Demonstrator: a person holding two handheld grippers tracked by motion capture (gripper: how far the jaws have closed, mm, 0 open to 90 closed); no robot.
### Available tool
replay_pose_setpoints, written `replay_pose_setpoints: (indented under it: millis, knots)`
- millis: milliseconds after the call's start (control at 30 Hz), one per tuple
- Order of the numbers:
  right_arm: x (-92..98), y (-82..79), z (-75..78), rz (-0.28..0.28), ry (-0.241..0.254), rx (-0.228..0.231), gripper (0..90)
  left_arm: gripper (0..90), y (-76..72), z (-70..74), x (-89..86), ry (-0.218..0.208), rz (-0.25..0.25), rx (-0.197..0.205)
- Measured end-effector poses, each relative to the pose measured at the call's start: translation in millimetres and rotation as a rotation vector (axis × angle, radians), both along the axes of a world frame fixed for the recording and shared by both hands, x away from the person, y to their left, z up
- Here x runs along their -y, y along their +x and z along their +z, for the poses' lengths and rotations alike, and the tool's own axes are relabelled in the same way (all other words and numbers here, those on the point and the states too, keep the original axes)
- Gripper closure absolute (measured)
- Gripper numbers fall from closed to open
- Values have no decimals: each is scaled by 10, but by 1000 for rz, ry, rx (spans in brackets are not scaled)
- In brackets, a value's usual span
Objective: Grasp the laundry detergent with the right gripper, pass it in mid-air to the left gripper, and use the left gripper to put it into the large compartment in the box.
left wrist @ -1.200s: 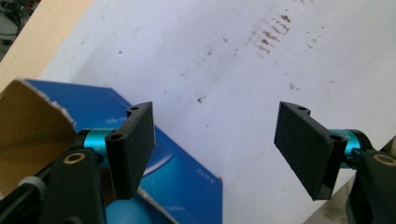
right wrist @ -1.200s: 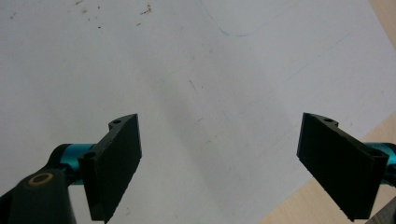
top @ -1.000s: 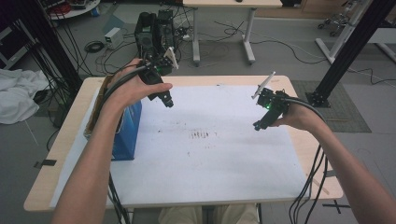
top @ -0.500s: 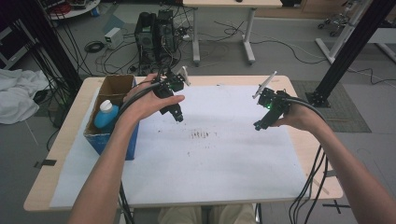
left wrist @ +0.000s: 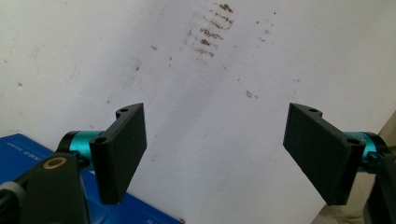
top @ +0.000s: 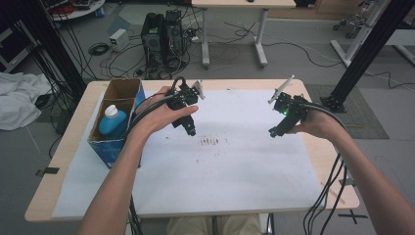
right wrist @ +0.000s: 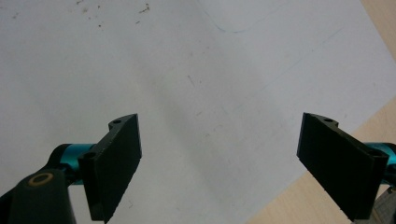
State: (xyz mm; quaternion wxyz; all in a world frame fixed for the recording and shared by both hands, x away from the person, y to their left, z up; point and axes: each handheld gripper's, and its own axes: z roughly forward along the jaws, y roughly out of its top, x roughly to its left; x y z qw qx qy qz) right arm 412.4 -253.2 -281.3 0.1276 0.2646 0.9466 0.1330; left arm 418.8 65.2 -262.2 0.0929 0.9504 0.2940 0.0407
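Observation:
A white sheet (top: 230, 166) covers the wooden table (top: 73, 142), with a patch of brown marks (top: 209, 142) near its middle. My left gripper (top: 190, 131) hovers just left of and behind those marks, pointing down at the sheet. In the left gripper view it (left wrist: 215, 149) stands open with nothing between the jaws, the brown marks (left wrist: 210, 32) ahead. My right gripper (top: 272, 132) hangs over the right part of the sheet. In its own view the right gripper (right wrist: 219, 154) is open and empty above the white sheet (right wrist: 187, 93).
A blue cardboard box (top: 113, 128) stands at the table's left side with a blue, white-capped bottle (top: 111, 121) in it. Its blue corner (left wrist: 28, 154) shows beside my left gripper. The sheet's right edge and bare wood (right wrist: 369, 116) lie near my right gripper. Cables hang off the front.
My left gripper has moved from over the box rightward and toward the sheet's middle, uncovering the bottle. The right gripper has stayed put.

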Motion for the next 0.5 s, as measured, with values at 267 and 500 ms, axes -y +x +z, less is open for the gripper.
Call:
replay_pose_setpoints:
  millis: [267,500]
  knots:
    - [5,-28,4,0,-3,-1,131,216,-27,-35,35,6,-15,-10]
    - [10,-33,4,5,-2,2,131,216,-56,-33,41,7,-11,-11]
